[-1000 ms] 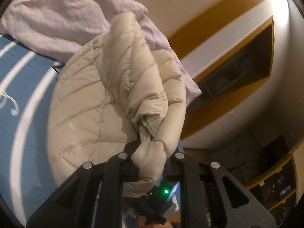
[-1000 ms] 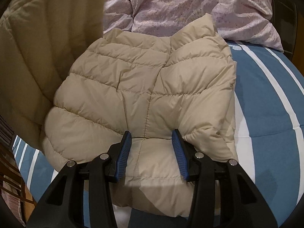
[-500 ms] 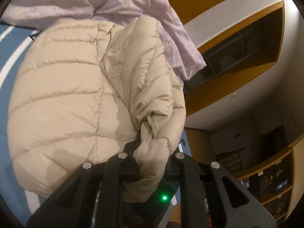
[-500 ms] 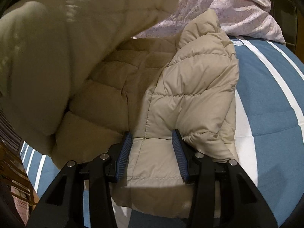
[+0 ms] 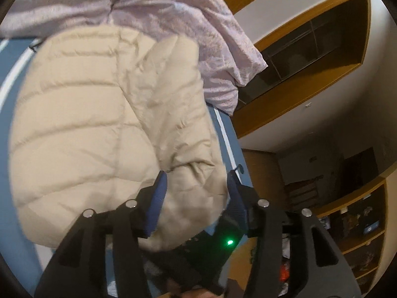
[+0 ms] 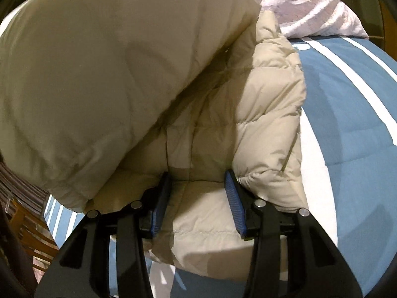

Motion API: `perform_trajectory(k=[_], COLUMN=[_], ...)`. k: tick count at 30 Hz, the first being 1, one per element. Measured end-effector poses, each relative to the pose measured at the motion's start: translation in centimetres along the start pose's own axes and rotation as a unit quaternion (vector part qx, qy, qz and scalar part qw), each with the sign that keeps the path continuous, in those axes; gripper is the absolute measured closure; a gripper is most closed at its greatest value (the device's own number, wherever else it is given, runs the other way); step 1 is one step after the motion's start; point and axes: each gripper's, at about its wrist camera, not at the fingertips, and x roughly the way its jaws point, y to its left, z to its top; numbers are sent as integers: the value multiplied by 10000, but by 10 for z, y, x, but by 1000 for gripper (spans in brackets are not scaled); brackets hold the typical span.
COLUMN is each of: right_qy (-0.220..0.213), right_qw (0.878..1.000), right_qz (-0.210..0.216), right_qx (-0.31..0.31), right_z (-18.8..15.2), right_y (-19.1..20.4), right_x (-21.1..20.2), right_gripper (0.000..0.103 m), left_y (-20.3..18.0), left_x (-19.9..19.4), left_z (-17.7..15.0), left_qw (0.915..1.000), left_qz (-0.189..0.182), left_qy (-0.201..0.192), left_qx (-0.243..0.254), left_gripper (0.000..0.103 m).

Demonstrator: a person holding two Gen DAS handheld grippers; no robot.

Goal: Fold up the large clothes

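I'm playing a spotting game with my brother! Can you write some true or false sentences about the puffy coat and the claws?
1. The puffy coat is beige. True.
2. The left claw is squeezed shut on the coat. False: its jaws stand open around a fold of it.
3. The right claw is open over the coat. True.
4. The bed cover is red. False: it is blue with white stripes.
5. A pale purple blanket lies bunched beyond the coat. True.

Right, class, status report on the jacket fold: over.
Left gripper open, jacket fold between its fingers. Right gripper open over jacket hem. Duvet crowds the far edge.
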Motion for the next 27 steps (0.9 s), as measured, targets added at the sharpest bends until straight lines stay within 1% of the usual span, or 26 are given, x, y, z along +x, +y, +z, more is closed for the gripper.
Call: perform_trajectory(k=[3, 9, 12, 14, 15, 18, 22, 25, 27], right_qy=[-61, -174, -188, -197, -198, -291, -616, -844, -1010], right_qw=[9999, 9995, 9994, 9995, 9995, 9991, 9958, 9910, 9876], right_qz=[10, -1, -19, -46, -71, -238, -667, -1029, -1172], right_qx=[116, 279, 275, 246, 236, 189, 138, 170, 248], right_z=[-4, -11, -14, -15, -3, 0, 11, 19, 29], right_y=[-6, -18, -21, -21, -23, -24, -28, -38, -46], right_x=[-10, -27, -32, -33, -17, -20, -41, -54, -68], right_gripper=[56, 56, 56, 56, 56, 56, 56, 56, 56], left_y=[6, 39, 55, 59, 60, 66, 74, 69, 66], left_x=[-20, -41, -44, -40, -38, -27, -6, 6, 14], left_z=[1, 11, 14, 18, 19, 18, 14, 8, 3], left_qw=[9996, 9940, 9900, 9861, 9844, 9787, 9782, 9763, 9755], left_qz=[242, 1016, 1333, 1566, 1662, 1964, 2017, 2068, 2073], left_qy=[-156, -413, -468, -539, -560, -522, -384, -343, -300], left_qx=[68, 46, 34, 115, 160, 284, 327, 534, 676], left_gripper=[48, 48, 48, 48, 48, 47, 43, 41, 40])
